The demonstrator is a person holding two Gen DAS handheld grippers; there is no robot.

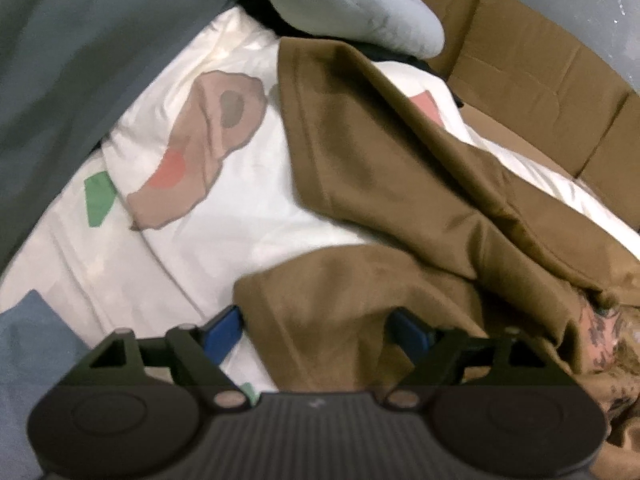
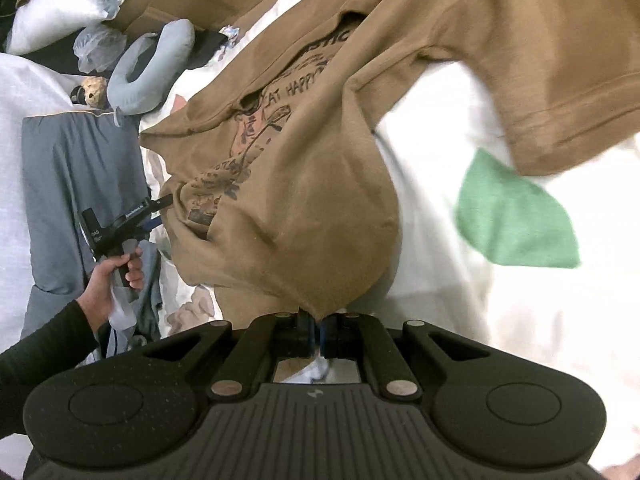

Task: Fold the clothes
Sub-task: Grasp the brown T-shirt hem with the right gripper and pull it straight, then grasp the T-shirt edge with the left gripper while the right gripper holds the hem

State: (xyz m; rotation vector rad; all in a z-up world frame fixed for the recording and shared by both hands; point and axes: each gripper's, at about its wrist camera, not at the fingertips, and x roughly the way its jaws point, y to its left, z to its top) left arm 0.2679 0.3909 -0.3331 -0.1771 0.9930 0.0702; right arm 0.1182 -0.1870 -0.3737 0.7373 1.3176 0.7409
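left wrist view blurred throughout. the printed chest of the brown t-shirt point(image 1: 400, 168) is cut off at the right edge; the lettering cannot be read there. in the right wrist view the print is folded in on itself, so only part of the wording is seen. the fingertips of the left hand-held gripper point(image 2: 168, 208) are hidden by cloth. a small speckled object point(image 2: 94, 90) is too small to be identified.

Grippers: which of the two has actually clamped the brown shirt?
The right gripper: its blue pads are shut on a pinch of the brown T-shirt. The left gripper is open, fabric between its fingers.
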